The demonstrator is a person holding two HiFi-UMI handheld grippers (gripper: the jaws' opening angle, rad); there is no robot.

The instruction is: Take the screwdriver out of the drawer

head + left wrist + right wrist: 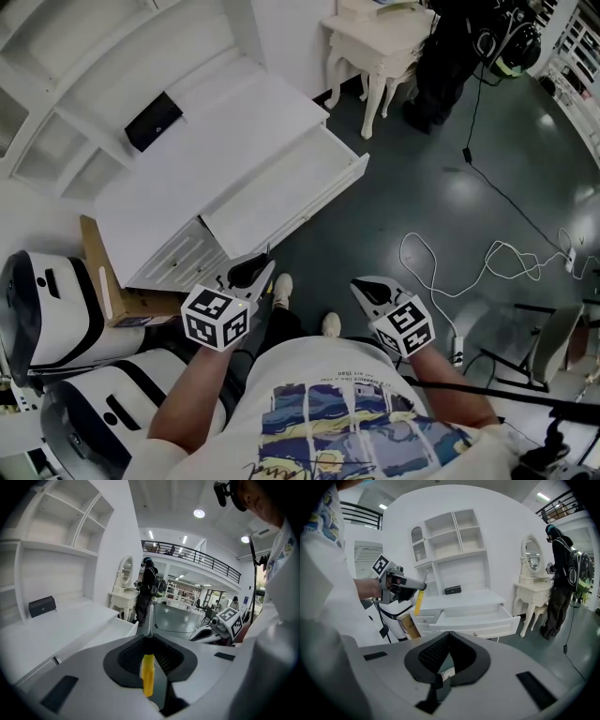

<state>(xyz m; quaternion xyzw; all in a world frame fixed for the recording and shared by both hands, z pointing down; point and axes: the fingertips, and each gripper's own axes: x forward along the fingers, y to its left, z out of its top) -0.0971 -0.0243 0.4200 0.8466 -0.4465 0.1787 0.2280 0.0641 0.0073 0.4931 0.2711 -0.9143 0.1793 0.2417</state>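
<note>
My left gripper (255,269) is shut on the yellow-handled screwdriver (147,674), held in the air in front of the white desk. The handle sits between the pads and the thin metal shaft (150,620) points up past the fingertips. From the right gripper view the screwdriver (419,603) hangs slanted in the left gripper (410,585), well clear of the drawer. The wide white drawer (281,192) stands pulled out and looks bare inside. My right gripper (367,286) is shut with nothing in it, to the right of the left one, over the dark floor.
A black box (153,120) lies on the desk top (206,159) under white shelves. A cardboard box (103,281) and white-and-black machines (56,319) stand at the left. A white side table (380,42), a person in black (450,56) and floor cables (487,262) are beyond.
</note>
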